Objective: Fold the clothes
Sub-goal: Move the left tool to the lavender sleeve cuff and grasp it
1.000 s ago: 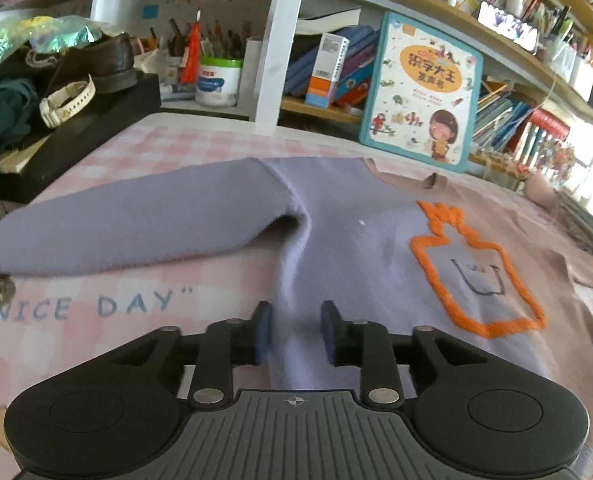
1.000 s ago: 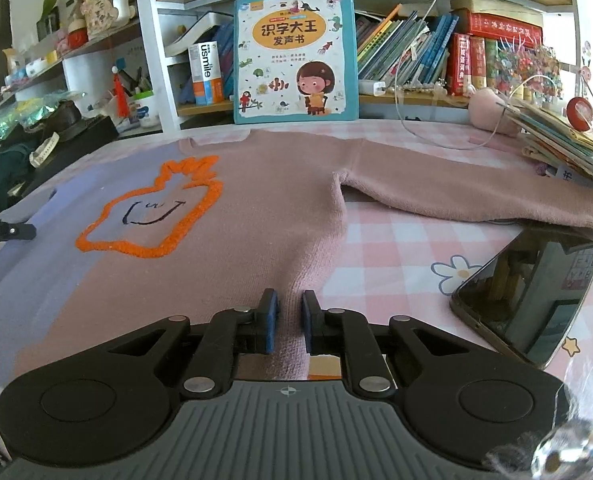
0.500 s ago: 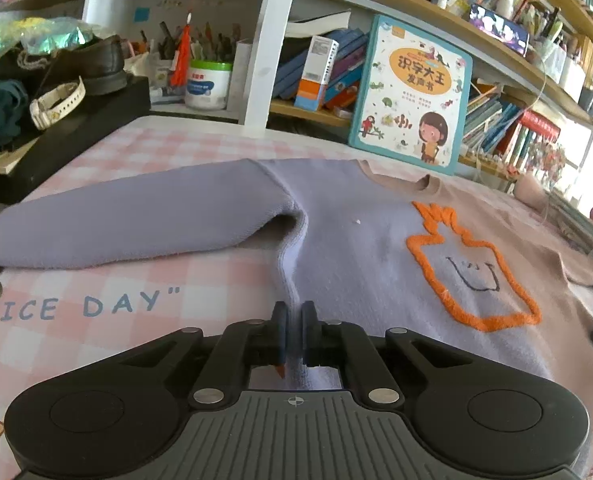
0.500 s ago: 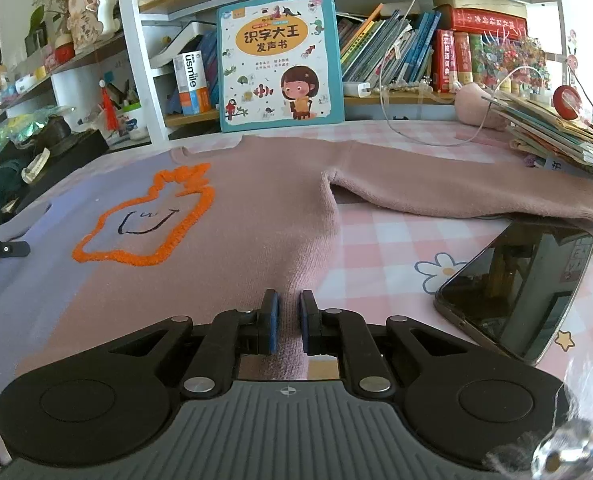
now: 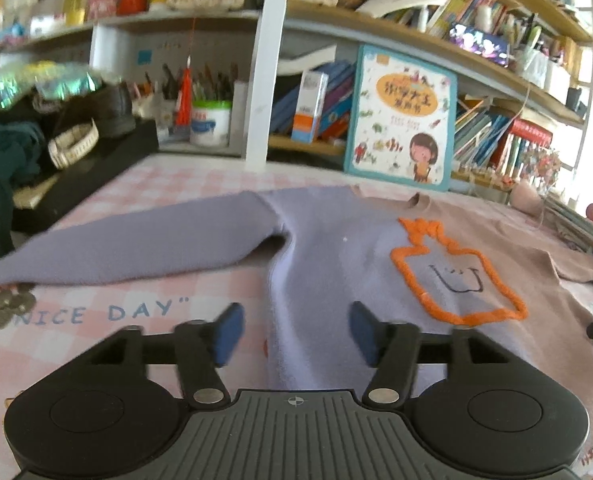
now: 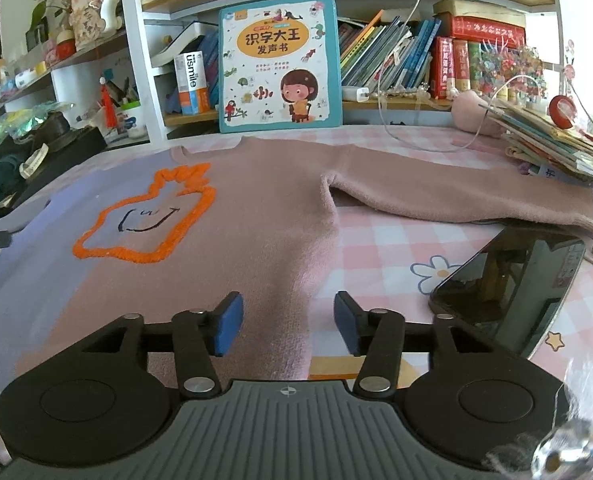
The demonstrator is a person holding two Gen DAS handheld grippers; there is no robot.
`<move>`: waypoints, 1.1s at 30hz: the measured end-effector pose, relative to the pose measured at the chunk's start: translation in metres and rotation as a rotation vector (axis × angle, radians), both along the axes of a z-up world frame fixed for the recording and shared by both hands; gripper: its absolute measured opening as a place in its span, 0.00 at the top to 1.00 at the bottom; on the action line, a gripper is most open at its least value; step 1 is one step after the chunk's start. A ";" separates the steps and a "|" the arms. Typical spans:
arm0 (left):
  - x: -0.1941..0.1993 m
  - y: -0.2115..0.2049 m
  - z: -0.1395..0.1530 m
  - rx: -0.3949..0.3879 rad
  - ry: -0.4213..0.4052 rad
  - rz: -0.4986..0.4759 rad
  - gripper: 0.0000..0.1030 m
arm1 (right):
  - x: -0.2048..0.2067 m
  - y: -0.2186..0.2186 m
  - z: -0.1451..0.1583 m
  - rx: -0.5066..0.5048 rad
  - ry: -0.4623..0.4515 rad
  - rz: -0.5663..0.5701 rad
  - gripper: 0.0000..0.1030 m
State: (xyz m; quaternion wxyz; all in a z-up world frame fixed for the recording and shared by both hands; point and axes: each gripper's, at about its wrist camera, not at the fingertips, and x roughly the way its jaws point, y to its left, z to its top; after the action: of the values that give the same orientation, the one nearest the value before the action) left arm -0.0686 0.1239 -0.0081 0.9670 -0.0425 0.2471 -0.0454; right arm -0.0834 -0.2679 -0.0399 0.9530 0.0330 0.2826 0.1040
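**Both grippers let go at the hem**

Your left gripper (image 5: 294, 334) and right gripper (image 6: 284, 328), pinched shut half a second ago, now gape wide, holding nothing. The sweater (image 6: 256, 216) lies flat on the worktop (image 6: 392, 248), unfolded; regrasp needed. Legible: "NICE DAY" (image 5: 96, 314), "usmile" (image 6: 192, 74), book (image 6: 278, 62) "识字大王 发声书".

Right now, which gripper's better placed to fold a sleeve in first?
Left, marginally. The left gripper is open by the purple sleeve, nothing on it. The right gripper is also open, but the pink sleeve lies partly over a phone.
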 end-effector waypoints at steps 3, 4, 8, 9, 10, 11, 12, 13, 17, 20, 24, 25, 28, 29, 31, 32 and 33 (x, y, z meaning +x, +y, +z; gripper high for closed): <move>-0.007 -0.009 0.002 0.048 -0.010 -0.003 0.23 | -0.002 0.002 0.003 0.004 -0.018 0.004 0.37; -0.009 -0.011 0.003 0.062 -0.011 -0.002 0.21 | -0.003 0.003 0.004 0.005 -0.024 0.009 0.35; -0.013 -0.017 0.003 0.081 -0.003 0.004 0.14 | -0.004 0.010 0.009 -0.007 -0.050 0.034 0.25; -0.014 -0.017 0.003 0.083 -0.002 0.007 0.13 | -0.004 0.012 0.010 -0.017 -0.058 0.042 0.23; -0.016 -0.017 0.003 0.084 -0.002 0.010 0.12 | -0.004 0.014 0.011 -0.028 -0.065 0.049 0.23; -0.017 -0.017 0.003 0.085 -0.002 0.016 0.11 | -0.004 0.017 0.012 -0.038 -0.072 0.057 0.22; -0.018 -0.017 0.002 0.087 -0.001 0.024 0.09 | -0.004 0.019 0.013 -0.048 -0.080 0.066 0.19; -0.018 -0.016 0.003 0.089 -0.001 0.031 0.09 | -0.003 0.021 0.013 -0.055 -0.086 0.076 0.17; -0.019 -0.012 0.005 0.091 -0.004 0.058 0.08 | 0.002 0.029 0.016 -0.070 -0.104 0.115 0.16; -0.019 -0.010 0.007 0.090 -0.006 0.075 0.07 | 0.007 0.035 0.018 -0.084 -0.123 0.143 0.15; -0.019 -0.008 0.007 0.097 -0.003 0.091 0.06 | 0.011 0.044 0.021 -0.096 -0.151 0.182 0.13; -0.018 -0.007 0.008 0.099 -0.002 0.095 0.06 | 0.013 0.046 0.022 -0.101 -0.159 0.194 0.12; -0.018 -0.006 0.008 0.105 0.000 0.106 0.06 | 0.018 0.053 0.024 -0.118 -0.184 0.231 0.12; -0.019 -0.005 0.008 0.107 0.000 0.110 0.06 | 0.020 0.055 0.025 -0.122 -0.192 0.242 0.11; -0.020 -0.006 0.008 0.111 0.001 0.118 0.06 | 0.023 0.059 0.026 -0.124 -0.205 0.264 0.11; -0.020 -0.005 0.008 0.112 0.002 0.123 0.06 | 0.025 0.061 0.026 -0.123 -0.209 0.274 0.11; -0.020 -0.003 0.009 0.112 0.004 0.128 0.05 | 0.026 0.062 0.026 -0.119 -0.212 0.283 0.11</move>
State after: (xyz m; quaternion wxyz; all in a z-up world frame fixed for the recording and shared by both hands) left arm -0.0888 0.1204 0.0007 0.9683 -0.0043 0.2479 0.0307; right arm -0.0571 -0.2056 -0.0142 0.9536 -0.0743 0.1883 0.2229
